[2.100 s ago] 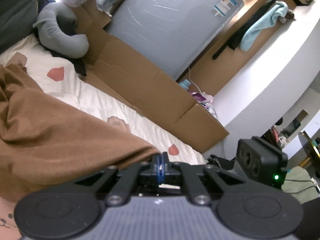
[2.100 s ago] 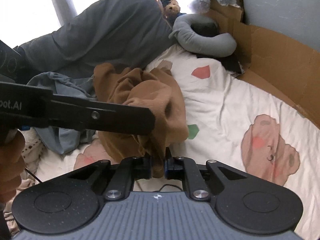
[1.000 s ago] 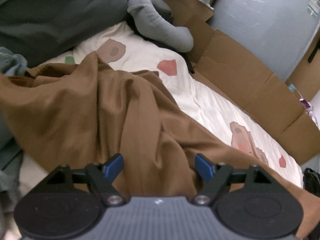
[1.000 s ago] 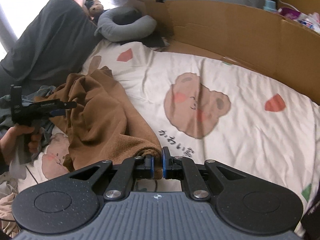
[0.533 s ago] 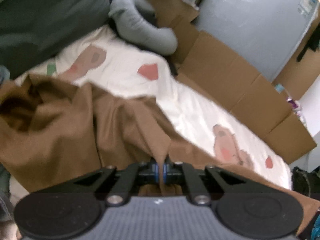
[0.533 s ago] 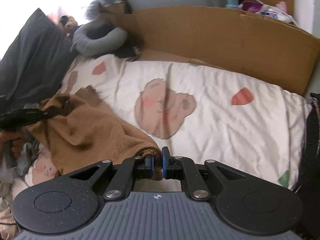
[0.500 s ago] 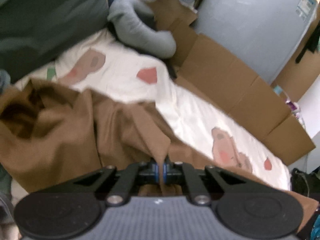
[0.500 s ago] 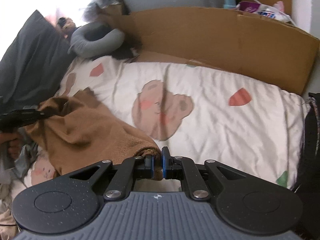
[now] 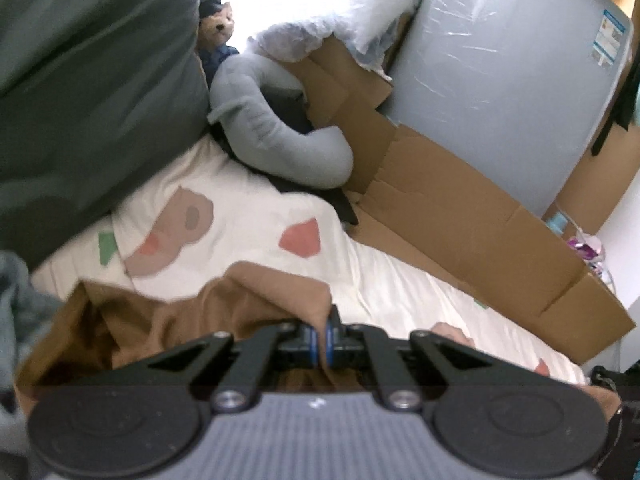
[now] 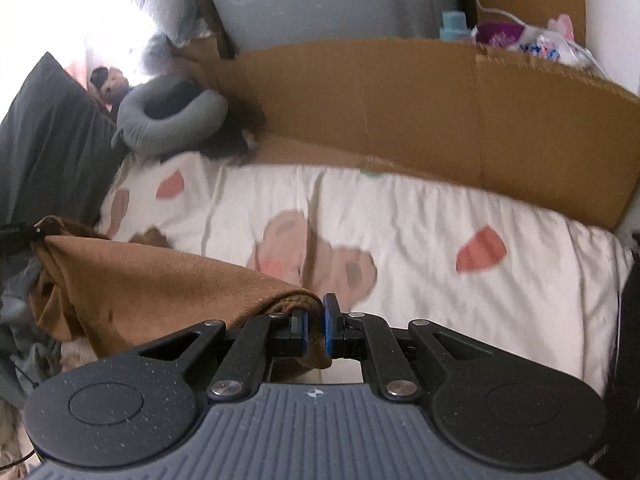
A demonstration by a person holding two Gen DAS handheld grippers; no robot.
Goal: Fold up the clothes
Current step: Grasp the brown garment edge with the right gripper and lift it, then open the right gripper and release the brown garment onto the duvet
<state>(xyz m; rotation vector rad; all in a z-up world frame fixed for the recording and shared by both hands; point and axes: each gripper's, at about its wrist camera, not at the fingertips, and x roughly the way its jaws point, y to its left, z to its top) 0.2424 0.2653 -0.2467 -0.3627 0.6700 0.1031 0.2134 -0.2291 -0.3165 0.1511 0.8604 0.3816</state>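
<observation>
A bed filled most of both views, covered by a cream sheet (image 10: 420, 216) printed with pink-brown bears and small red and green shapes. Along the far side of the bed stood a long wall of brown cardboard (image 10: 400, 92), and behind it a tall grey panel wrapped in clear film (image 9: 500, 80). At the head of the bed a large dark grey pillow (image 9: 88, 80) leaned upright. Beside it lay a grey U-shaped neck pillow (image 9: 272, 132), with a small teddy bear (image 9: 220, 28) propped just behind it against bright window light.

A brown garment (image 10: 140, 280) lay on the sheet toward the pillow end, stretched as a band between the two tongs. In the right wrist view it ran from the left edge of the frame across to the right gripper (image 10: 315, 326), whose blue-padded jaws were pinched on a rolled edge of the cloth. In the left wrist view the left gripper (image 9: 322, 336) had its jaws closed on a raised fold of the same garment (image 9: 248, 300), with the rest bunched in loose creases below and to the left. A rumpled blue-grey cloth (image 9: 20, 300) lay at the left edge, touching the brown fabric.
</observation>
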